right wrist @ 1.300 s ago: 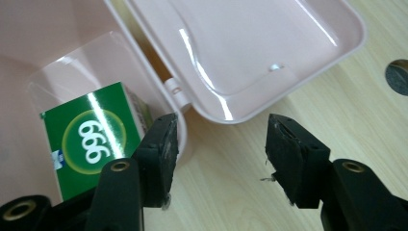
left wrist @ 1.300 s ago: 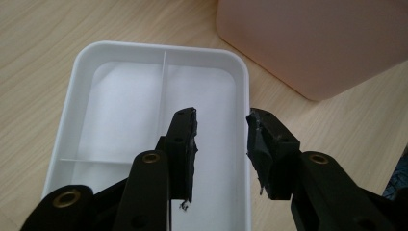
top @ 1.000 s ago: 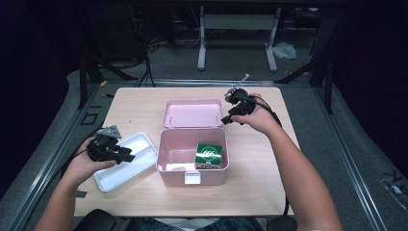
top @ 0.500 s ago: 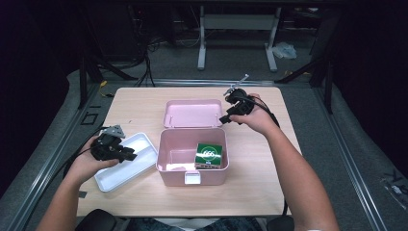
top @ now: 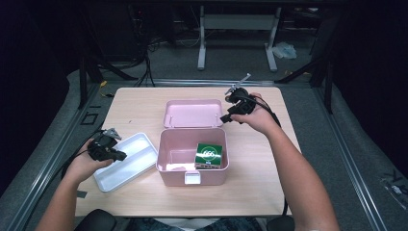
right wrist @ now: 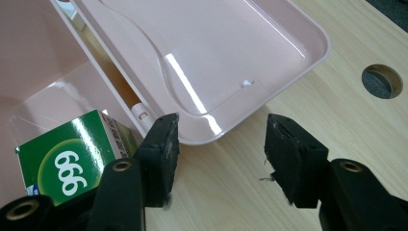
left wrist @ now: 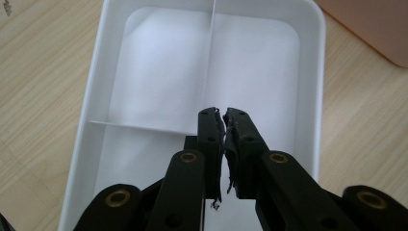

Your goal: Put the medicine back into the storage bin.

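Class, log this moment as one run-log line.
left gripper shut on white tray divider | right gripper open beside pink lid | green box inside pink box

Light wooden table (top: 260, 178) with open pink box (top: 192, 163) and white tray (top: 129, 161).

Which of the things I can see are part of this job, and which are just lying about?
Part of the job:
- pink box, open
- its lid, laid back
- white tray, under the left gripper
- green carton in the box
- right gripper, by the lid's edge

Lying about:
- table hole
- metal stand on the floor
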`<state>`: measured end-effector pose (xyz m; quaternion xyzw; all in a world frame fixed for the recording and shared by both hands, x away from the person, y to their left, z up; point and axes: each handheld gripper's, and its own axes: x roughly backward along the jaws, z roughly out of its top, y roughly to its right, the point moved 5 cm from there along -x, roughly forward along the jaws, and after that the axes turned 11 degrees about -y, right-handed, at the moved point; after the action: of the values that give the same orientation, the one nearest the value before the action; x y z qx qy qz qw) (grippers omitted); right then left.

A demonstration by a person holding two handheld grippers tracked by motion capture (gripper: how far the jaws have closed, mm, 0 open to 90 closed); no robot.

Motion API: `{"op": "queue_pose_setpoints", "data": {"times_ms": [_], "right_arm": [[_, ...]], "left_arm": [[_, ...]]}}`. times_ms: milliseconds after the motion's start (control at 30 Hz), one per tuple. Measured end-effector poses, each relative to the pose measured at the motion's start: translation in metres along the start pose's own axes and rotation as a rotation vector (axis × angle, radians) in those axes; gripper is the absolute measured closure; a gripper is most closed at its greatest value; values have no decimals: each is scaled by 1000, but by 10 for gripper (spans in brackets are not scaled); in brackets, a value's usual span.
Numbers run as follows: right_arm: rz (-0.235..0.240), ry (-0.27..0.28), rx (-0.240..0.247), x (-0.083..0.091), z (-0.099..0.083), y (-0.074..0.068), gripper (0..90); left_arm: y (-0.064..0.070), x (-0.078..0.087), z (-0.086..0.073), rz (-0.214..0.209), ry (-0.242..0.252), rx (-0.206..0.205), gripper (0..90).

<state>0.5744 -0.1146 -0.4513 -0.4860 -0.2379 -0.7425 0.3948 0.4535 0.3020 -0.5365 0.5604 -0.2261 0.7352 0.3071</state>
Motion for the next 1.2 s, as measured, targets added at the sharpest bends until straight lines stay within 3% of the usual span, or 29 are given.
{"op": "queue_pose_setpoints", "data": {"times_ms": [367,767,900,1200], "right_arm": [[-9,7,-11,2,-4,2,456],[-12,12,-21,3,-8,4,450],[-12,0,-19,2,-9,4,450],[-6,2,-18,4,-10,3,450]], "left_arm": [[-10,-15,-10,-3,-39,26,844],[-13,-25,-10,1,-82,4,869],[-14,-25,-9,-26,-85,-4,867],[-15,-29,-13,-12,-134,-21,855]]}}
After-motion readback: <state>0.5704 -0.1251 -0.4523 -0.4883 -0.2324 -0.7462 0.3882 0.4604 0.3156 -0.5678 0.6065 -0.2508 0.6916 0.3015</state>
